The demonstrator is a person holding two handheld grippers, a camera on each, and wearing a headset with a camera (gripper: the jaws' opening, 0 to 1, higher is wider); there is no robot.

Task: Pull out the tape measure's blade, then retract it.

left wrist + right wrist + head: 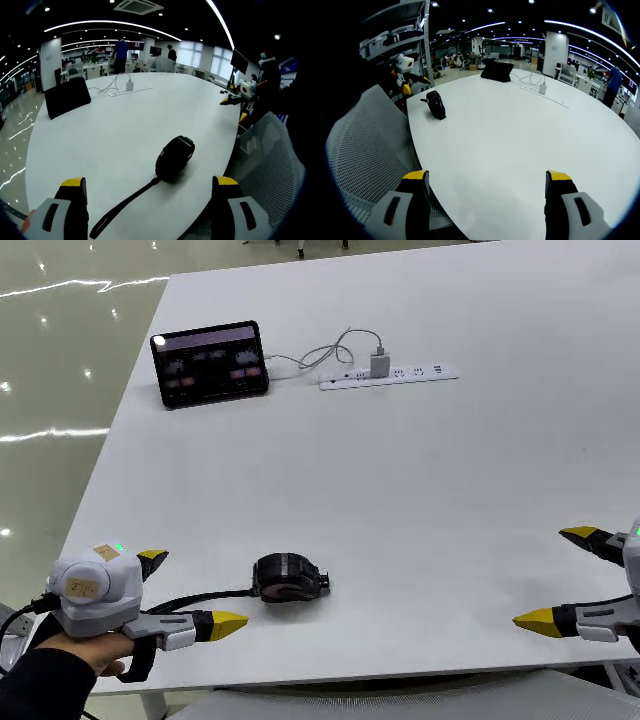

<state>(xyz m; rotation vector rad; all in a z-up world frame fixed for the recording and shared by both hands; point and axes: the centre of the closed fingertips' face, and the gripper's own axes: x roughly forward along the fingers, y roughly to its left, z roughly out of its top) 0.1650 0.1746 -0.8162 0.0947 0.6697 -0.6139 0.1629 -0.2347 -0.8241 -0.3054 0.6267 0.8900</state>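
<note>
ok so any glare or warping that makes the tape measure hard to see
Head view: even light, tape measure sharp, glare streaks on the floor. Left gripper view: fisheye curves the table edge, measure clear. Right gripper view: same curving, measure small and dark.

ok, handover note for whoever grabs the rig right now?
Left tool: open, empty, close to the tape measure, whose black strap trails toward it.
Right tool: open, empty, well off to the right.
The tape measure lies on the white table near the front edge, with no blade showing out.
Done: nothing yet.
Left: grip the case, pull the blade out, retract it.
</note>
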